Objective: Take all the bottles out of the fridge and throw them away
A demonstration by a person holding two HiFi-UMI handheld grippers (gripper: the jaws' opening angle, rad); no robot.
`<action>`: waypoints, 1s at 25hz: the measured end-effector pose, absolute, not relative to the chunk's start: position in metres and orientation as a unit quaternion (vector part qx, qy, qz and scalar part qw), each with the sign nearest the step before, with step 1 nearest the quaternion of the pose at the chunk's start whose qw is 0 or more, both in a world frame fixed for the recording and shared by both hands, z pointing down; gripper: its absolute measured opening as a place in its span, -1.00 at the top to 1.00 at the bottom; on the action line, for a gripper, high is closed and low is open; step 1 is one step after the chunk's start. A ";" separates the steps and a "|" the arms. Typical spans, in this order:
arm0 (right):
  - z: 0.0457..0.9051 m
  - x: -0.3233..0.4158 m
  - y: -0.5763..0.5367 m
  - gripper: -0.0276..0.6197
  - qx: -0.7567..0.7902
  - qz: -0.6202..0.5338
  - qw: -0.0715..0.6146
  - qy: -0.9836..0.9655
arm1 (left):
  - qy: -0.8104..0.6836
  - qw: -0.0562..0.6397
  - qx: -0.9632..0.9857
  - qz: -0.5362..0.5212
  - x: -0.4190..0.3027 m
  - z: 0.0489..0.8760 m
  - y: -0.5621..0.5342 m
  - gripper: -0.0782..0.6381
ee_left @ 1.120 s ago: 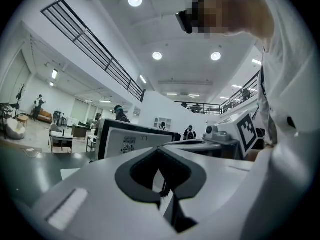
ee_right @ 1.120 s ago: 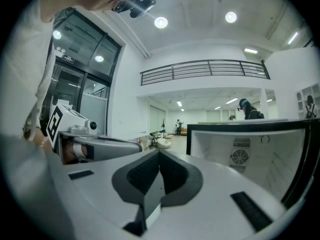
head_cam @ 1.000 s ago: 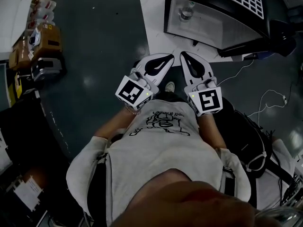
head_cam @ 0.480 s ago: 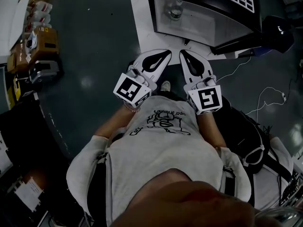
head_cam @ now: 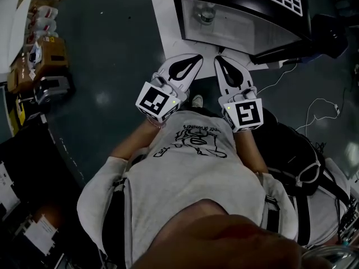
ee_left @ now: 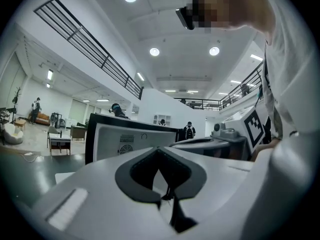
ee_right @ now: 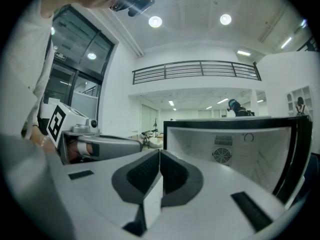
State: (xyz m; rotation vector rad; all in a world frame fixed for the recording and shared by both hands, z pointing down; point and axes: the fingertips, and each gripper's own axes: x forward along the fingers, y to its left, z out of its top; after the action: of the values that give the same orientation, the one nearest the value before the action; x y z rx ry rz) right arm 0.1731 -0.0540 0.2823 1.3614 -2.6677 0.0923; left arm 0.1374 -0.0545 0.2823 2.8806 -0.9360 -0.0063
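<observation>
A small black fridge (head_cam: 185,17) stands open on the floor just ahead of me, its pale inside showing in the left gripper view (ee_left: 131,140) and the right gripper view (ee_right: 235,146). One clear bottle (head_cam: 205,13) stands inside near the left wall, seen from above. My left gripper (head_cam: 194,58) and right gripper (head_cam: 219,59) are held side by side, pointing at the fridge opening, a short way in front of it. Both are shut with nothing between their jaws. The rest of the fridge interior is hidden from above.
The fridge sits on a white sheet (head_cam: 164,24) on dark floor. Cardboard boxes and clutter (head_cam: 47,55) line the left side. A white cable (head_cam: 314,114) and a black bag (head_cam: 291,156) lie on the right. Distant people (ee_left: 189,130) stand in the hall.
The person has moved toward the fridge with both grippers; the fridge now sits closer to the jaw tips. Both grippers stay shut and empty.
</observation>
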 end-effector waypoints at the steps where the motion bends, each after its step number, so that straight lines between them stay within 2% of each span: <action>1: 0.283 0.172 -0.057 0.88 0.456 0.031 0.072 -0.887 | -0.307 0.055 0.950 0.000 0.136 0.283 -0.057 0.76; 12: 0.304 0.167 -0.089 0.88 0.480 0.034 0.067 -0.874 | -0.297 0.068 0.952 0.011 0.127 0.308 -0.090 0.76; 25: 0.341 0.176 -0.128 0.82 0.497 0.047 0.082 -0.862 | -0.316 0.048 0.947 0.019 0.129 0.338 -0.131 0.76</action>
State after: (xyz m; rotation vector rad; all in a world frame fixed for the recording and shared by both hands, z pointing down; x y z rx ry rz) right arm 0.1760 -0.1277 0.3413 1.4867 -2.5770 0.1390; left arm 0.1286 -0.1308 0.3382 2.8879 -0.9635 0.0584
